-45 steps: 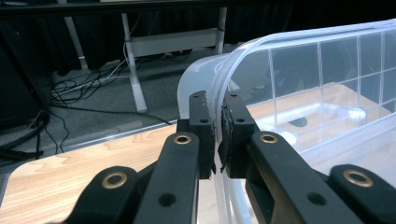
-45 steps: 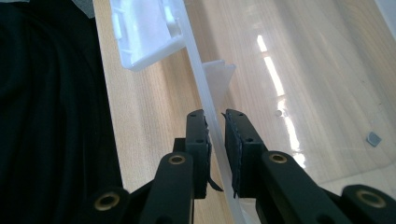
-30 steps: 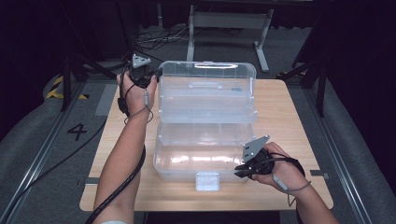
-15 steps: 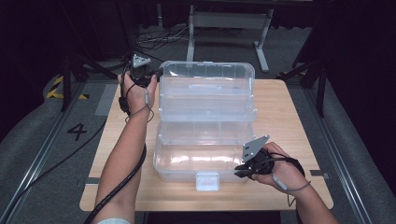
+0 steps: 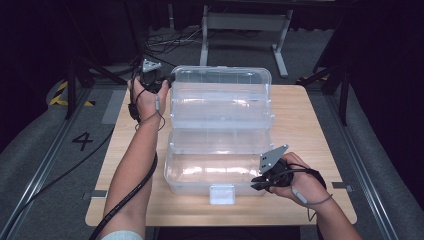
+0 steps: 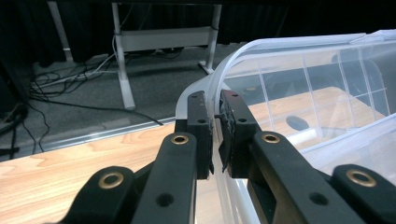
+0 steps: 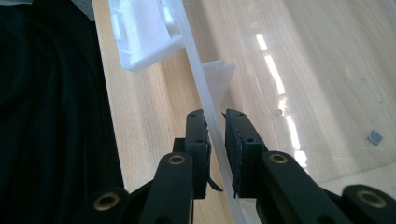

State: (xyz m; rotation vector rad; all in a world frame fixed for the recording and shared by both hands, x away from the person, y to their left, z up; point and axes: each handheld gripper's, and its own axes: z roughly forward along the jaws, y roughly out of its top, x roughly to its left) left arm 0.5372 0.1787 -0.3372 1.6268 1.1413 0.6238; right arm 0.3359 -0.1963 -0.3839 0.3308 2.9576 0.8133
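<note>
A clear plastic tiered storage box [image 5: 220,107] stands spread open on the wooden table [image 5: 305,125]. Its lid [image 5: 222,75] is at the far end and its deep bottom tub [image 5: 210,170] is nearest me. My left gripper [image 5: 167,82] is at the lid's far left corner. In the left gripper view it [image 6: 215,109] is shut on the curved lid rim [image 6: 233,58]. My right gripper [image 5: 255,182] is at the tub's near right. In the right gripper view it [image 7: 215,126] is shut on the thin front wall [image 7: 201,79], close to the white latch [image 7: 144,32].
The latch [image 5: 222,194] hangs from the middle of the tub's front. Bare tabletop lies left and right of the box. Behind the table stand a grey desk frame [image 5: 240,22] and floor cables [image 5: 160,45]. A floor mark "4" [image 5: 82,141] lies to the left.
</note>
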